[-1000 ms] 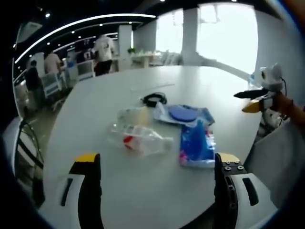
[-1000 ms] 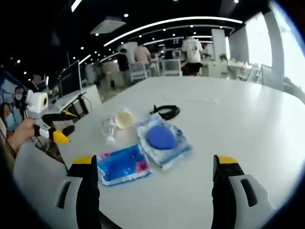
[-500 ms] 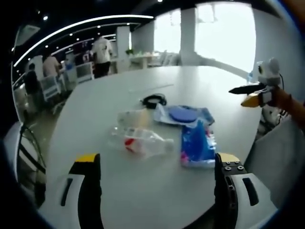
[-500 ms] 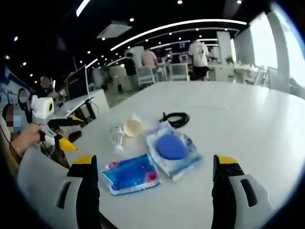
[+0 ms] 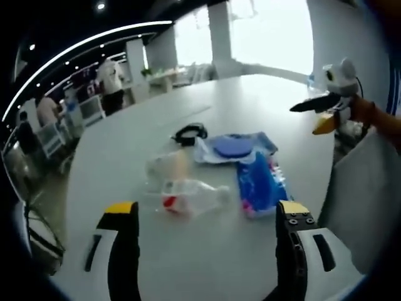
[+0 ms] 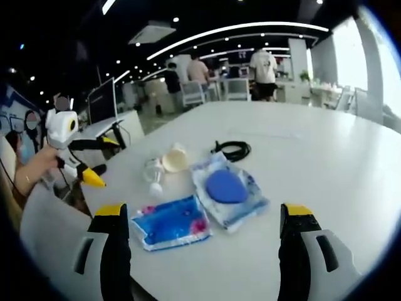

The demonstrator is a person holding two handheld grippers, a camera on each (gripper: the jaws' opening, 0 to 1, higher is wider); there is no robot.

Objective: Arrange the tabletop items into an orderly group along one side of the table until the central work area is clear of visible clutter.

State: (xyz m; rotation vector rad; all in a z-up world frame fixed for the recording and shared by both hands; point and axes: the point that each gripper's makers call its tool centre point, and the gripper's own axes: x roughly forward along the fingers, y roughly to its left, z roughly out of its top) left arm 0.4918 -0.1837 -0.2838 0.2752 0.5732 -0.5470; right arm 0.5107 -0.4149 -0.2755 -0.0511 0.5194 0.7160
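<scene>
A cluster of items lies on the white table [image 5: 125, 150]. In the left gripper view I see a clear plastic bottle [image 5: 188, 195] with a red label on its side, a clear cup [image 5: 164, 166], a black cable [image 5: 190, 132], a pouch with a blue disc [image 5: 233, 147] and a blue packet [image 5: 262, 185]. My left gripper [image 5: 205, 210] stands open, short of the bottle and holding nothing. The right gripper view has the blue packet [image 6: 170, 222], disc pouch [image 6: 227, 188], cable [image 6: 233, 149], bottle [image 6: 153, 175] and cup [image 6: 175, 158]. My right gripper [image 6: 203, 210] is open above the table edge.
The right gripper [image 5: 307, 119] comes in from the right of the left gripper view, held by a hand. The left gripper [image 6: 108, 162] shows at the left of the right gripper view. Several people [image 6: 263, 66] and desks stand behind the table. The table's far half is bare.
Both cameras have shifted a little and the left view has tilted. The items on the table lie where they were. Both grippers stay open.
</scene>
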